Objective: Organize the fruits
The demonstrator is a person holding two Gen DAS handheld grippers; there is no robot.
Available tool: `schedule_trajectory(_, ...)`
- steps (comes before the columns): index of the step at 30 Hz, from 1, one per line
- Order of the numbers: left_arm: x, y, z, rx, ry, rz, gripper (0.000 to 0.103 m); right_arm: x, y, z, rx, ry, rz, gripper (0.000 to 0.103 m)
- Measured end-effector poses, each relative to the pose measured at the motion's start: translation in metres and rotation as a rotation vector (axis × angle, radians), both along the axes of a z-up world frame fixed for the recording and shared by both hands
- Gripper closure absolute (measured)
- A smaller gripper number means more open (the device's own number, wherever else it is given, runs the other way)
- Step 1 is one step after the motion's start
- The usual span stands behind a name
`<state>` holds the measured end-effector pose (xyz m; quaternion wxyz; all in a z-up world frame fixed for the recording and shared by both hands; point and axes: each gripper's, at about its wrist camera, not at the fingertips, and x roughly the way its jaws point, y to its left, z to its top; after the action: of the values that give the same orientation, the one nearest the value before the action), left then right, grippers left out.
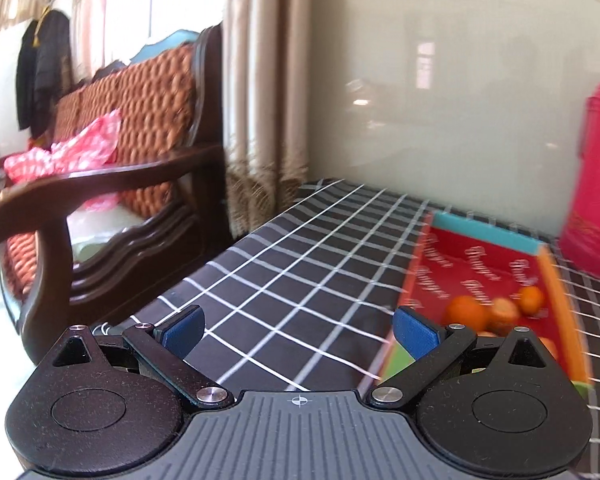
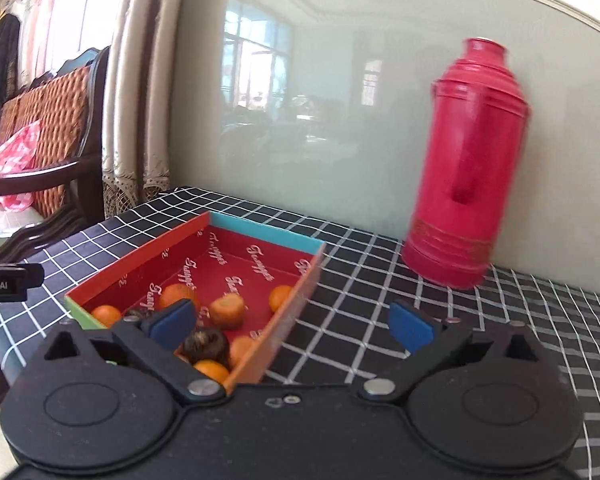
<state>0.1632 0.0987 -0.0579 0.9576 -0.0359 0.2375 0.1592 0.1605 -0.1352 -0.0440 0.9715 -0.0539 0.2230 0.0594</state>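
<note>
A shallow red box (image 2: pixel 244 256) with blue, orange and green rims sits on the black checked tablecloth (image 2: pixel 380 280). It holds several orange fruits (image 2: pixel 228 310) and a dark brown round fruit (image 2: pixel 205 345). My right gripper (image 2: pixel 292 326) is open and empty, above the box's near right corner. My left gripper (image 1: pixel 298 330) is open and empty, over the cloth just left of the box (image 1: pixel 480 256), where orange fruits (image 1: pixel 466 312) show.
A tall red thermos (image 2: pixel 468 168) stands at the back right against the glossy wall panel, also at the right edge of the left wrist view (image 1: pixel 596 176). A wooden sofa (image 1: pixel 112 152) with a pink bag stands left of the table. The table's left edge (image 1: pixel 228 248) is near.
</note>
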Motion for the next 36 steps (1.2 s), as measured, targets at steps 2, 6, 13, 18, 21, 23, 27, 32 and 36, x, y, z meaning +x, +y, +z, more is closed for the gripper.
schedule_trajectory(2, -0.017, -0.011, 0.011, -0.008, -0.016, -0.036, 0.003, -0.021, -0.009, 0.005, 0.028, 0.017, -0.032, 0.006)
schedule_trajectory(6, -0.052, -0.032, 0.035, -0.004, -0.047, -0.102, 0.000, -0.060, -0.021, 0.019, 0.060, 0.005, -0.091, 0.006)
schedule_trajectory(13, -0.105, -0.051, 0.065, 0.015, -0.092, -0.156, 0.000, -0.105, -0.036, 0.042, 0.122, -0.017, -0.166, 0.006)
schedule_trajectory(18, -0.129, -0.057, 0.072, 0.012, -0.104, -0.177, 0.000, -0.127, -0.035, 0.047, 0.116, -0.036, -0.187, 0.006)
schedule_trajectory(21, -0.139, -0.062, 0.074, 0.026, -0.104, -0.191, 0.000, -0.138, -0.035, 0.050, 0.111, -0.055, -0.197, 0.006)
schedule_trajectory(23, -0.142, -0.064, 0.075, 0.031, -0.106, -0.199, 0.000, -0.139, -0.038, 0.051, 0.119, -0.061, -0.204, 0.006)
schedule_trajectory(27, -0.138, -0.066, 0.076, 0.024, -0.103, -0.207, 0.000, -0.135, -0.043, 0.050, 0.134, -0.051, -0.216, 0.006)
schedule_trajectory(32, -0.138, -0.066, 0.071, 0.021, -0.097, -0.208, 0.000, -0.136, -0.042, 0.046, 0.158, -0.039, -0.217, 0.006)
schedule_trajectory(36, -0.137, -0.065, 0.070, 0.019, -0.097, -0.203, 0.000, -0.137, -0.036, 0.046, 0.137, -0.044, -0.204, 0.006)
